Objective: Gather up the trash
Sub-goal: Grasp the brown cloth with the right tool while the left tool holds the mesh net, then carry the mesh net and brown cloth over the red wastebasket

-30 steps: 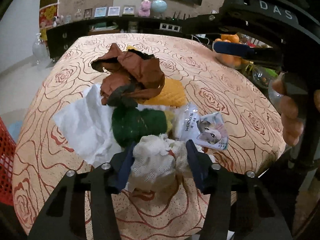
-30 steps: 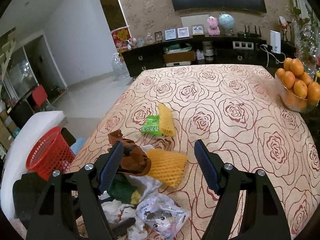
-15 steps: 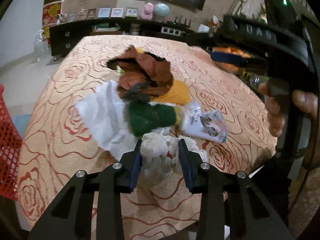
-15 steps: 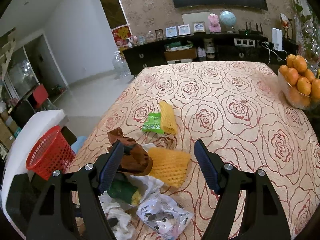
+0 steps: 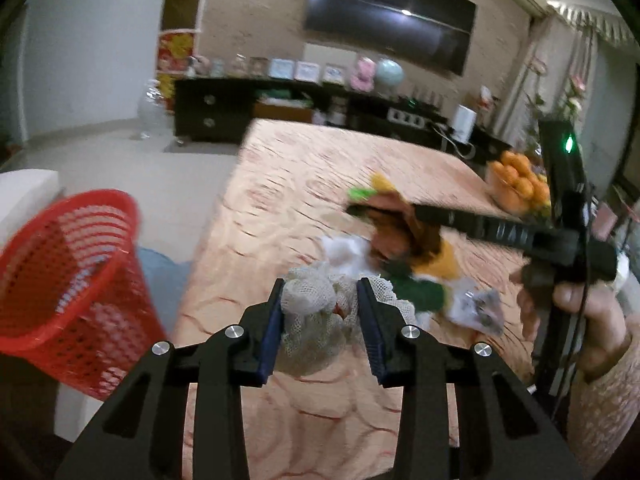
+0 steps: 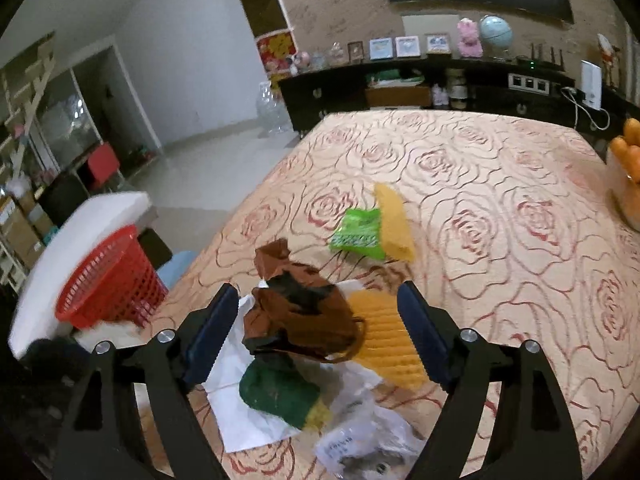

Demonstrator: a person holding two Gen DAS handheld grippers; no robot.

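Clamping a crumpled white mesh wad (image 5: 310,312), the left gripper (image 5: 320,322) holds it above the near edge of the rose-patterned peach tablecloth (image 6: 500,208); motion blur smears most of that view. A red plastic mesh basket (image 5: 60,280) stands off the table's left side, its base cut off by the gripper's arms. The right gripper (image 6: 316,332), jaws opening, hovers astride a crumpled brown paper bag (image 6: 296,304) without pressing it. Beneath the bag lie a green scouring sponge (image 6: 276,392), a yellow foam net (image 6: 384,340), white paper (image 6: 236,404) and a clear printed wrapper (image 6: 360,444), partly hidden and cut off below. Farther back sits a green packet (image 6: 358,232).
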